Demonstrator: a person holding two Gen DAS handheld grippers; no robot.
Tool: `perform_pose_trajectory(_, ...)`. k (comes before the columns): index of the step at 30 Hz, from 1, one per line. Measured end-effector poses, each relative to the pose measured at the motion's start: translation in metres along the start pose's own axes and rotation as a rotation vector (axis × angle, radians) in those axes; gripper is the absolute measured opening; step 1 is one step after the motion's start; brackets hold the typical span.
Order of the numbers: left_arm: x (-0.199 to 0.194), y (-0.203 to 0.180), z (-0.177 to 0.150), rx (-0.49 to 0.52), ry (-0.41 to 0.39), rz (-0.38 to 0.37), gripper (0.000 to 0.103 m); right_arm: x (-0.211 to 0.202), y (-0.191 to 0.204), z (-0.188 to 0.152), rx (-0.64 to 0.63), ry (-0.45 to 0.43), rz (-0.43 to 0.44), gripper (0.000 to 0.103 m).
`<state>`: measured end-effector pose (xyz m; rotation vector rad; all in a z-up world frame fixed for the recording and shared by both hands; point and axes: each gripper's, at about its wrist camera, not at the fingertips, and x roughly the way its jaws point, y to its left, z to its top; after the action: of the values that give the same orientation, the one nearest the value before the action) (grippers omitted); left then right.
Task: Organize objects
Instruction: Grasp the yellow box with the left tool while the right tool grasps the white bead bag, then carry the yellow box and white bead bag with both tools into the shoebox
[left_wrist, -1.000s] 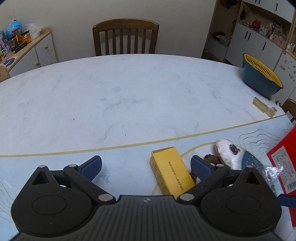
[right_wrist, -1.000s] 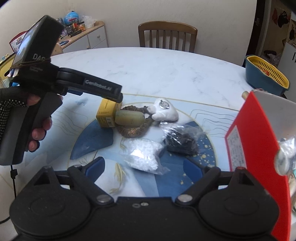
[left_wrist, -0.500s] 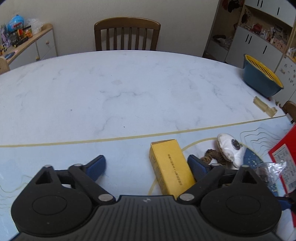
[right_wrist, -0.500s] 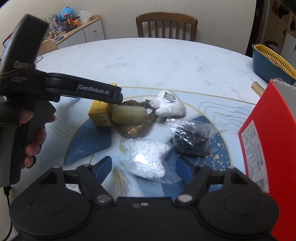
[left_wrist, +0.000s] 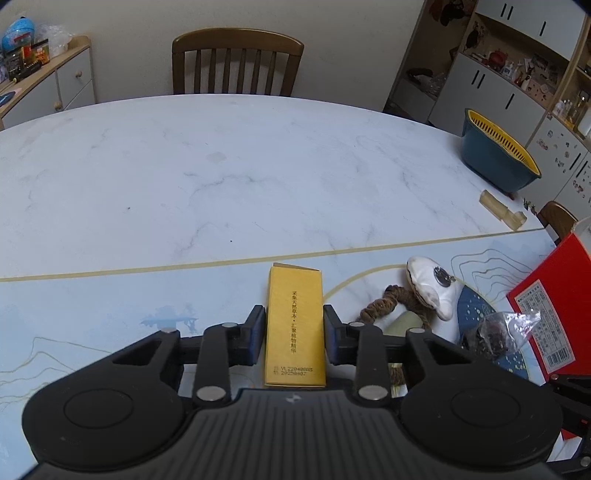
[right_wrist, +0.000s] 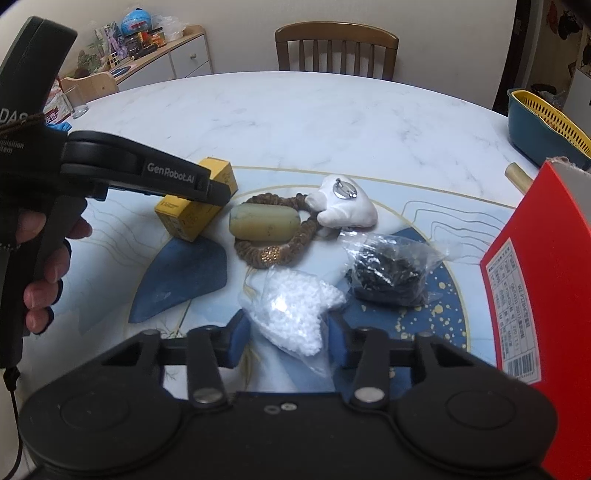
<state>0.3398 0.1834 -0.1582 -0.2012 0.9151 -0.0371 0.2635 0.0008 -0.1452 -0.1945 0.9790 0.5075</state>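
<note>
A marble-topped round table (left_wrist: 229, 173) carries a pale blue patterned mat along its near edge, where the objects to be organized lie in a cluster. A person holds a gripper in each hand.

The left gripper (left_wrist: 294, 334) reaches down over a yellow box (left_wrist: 294, 325). The box lies flat on the mat with its long axis running straight away from the gripper toward the far chair (left_wrist: 238, 62), printed text running along its length. The blue pads sit against its two long sides and the jaws are closing, narrow, on the box. A second ago these jaws stood wide apart, with the box lying off to the right and angled; now it is centred between them.

The right gripper (right_wrist: 286, 338) hovers over a clear bag of white granules (right_wrist: 291, 312), which lies on the mat with its broad end away from the gripper. Its jaws are closing too, with the pads touching the bag's edges on both sides. A second ago they were spread wide, clear of the bag.

Just beyond the white bag lie a bag of dark pieces (right_wrist: 388, 275), a brown braided ring (right_wrist: 275, 251) with an olive cylinder (right_wrist: 264, 223) resting across it, and a white pouch (right_wrist: 345, 208). A red carton (right_wrist: 543, 295) stands at the right edge. A blue and yellow basket (left_wrist: 498, 155) sits well apart at the table's far right
</note>
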Motion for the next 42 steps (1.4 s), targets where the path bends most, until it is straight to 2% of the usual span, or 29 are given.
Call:
perform_pose_trajectory(8, -0.013, -0.001, -0.01, 0.007, 0.022, -0.008, 0.029, -0.013, 0.006, -0.008, -0.034, -0.002, 0.026, 0.032)
perform_pose_trajectory(17, -0.041, -0.005, -0.031, -0.008, 0.044, -0.036, 0.029, -0.042, 0.01, -0.017, -0.034, -0.048, 0.023, 0.032)
perform_pose_trajectory(22, -0.067, -0.016, -0.035, -0.005, 0.03, -0.066, 0.029, -0.067, 0.007, -0.02, -0.029, -0.09, 0.017, 0.032)
perform_pose_trajectory(34, -0.125, -0.071, -0.029, 0.082, -0.025, -0.142, 0.029, -0.124, -0.013, -0.022, -0.003, -0.186, 0.01, 0.032)
perform_pose_trajectory(42, -0.148, -0.115, -0.022, 0.142, -0.052, -0.169, 0.029, -0.162, -0.038, -0.026, -0.002, -0.255, 0.009, 0.032)
